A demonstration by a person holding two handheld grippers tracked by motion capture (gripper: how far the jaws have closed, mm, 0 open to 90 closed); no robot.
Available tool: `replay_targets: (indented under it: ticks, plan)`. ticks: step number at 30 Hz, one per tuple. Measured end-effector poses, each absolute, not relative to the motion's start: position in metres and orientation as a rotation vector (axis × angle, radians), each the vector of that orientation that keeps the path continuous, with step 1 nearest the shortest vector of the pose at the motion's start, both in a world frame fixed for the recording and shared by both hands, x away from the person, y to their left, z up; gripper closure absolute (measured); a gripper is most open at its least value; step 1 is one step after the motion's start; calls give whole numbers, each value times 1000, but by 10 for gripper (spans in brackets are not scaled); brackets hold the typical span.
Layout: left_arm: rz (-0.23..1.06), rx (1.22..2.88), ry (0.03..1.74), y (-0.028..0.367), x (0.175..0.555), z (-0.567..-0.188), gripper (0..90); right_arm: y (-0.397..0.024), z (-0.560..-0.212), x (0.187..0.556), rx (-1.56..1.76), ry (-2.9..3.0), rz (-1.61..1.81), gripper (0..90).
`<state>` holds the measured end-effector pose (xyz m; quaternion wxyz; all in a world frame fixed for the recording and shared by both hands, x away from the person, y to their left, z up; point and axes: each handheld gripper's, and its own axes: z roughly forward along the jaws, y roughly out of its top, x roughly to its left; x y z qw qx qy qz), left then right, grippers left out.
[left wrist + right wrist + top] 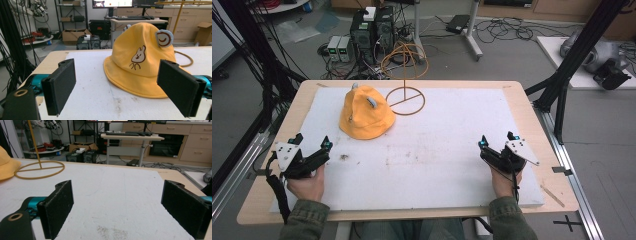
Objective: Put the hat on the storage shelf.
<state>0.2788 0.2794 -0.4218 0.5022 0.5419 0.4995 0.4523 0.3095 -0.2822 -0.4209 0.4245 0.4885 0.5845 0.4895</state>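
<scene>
A yellow bucket hat (pixel 364 111) with small grey ears and a bunny drawing lies on the white board (pixel 427 150) at the back left. Just right of it stands an orange wire stand (pixel 406 100) with a ring base and a looped top. My left gripper (pixel 312 145) rests at the board's front left, open and empty, and in the left gripper view the hat (pixel 140 67) sits straight ahead between its wide-apart jaws. My right gripper (pixel 497 142) rests at the front right, open and empty. In the right gripper view the stand's ring base (pixel 40 170) lies far left beside the hat's brim (pixel 7 165).
The white board covers a wooden table (pixel 532 115). Black frame posts (pixel 582 45) rise at both sides of the table. Computers and cables (pixel 372 35) crowd the floor behind it. A small dark smudge (pixel 344 157) marks the board near the left gripper.
</scene>
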Motion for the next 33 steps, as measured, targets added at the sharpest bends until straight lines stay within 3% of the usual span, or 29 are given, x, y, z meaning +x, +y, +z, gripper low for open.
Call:
replay_targets:
  ticks: [33]
  plan:
    - [1020, 1293, 1192, 277, 285, -414, 158, -287, -420, 312, 1238, 1421, 1273, 106]
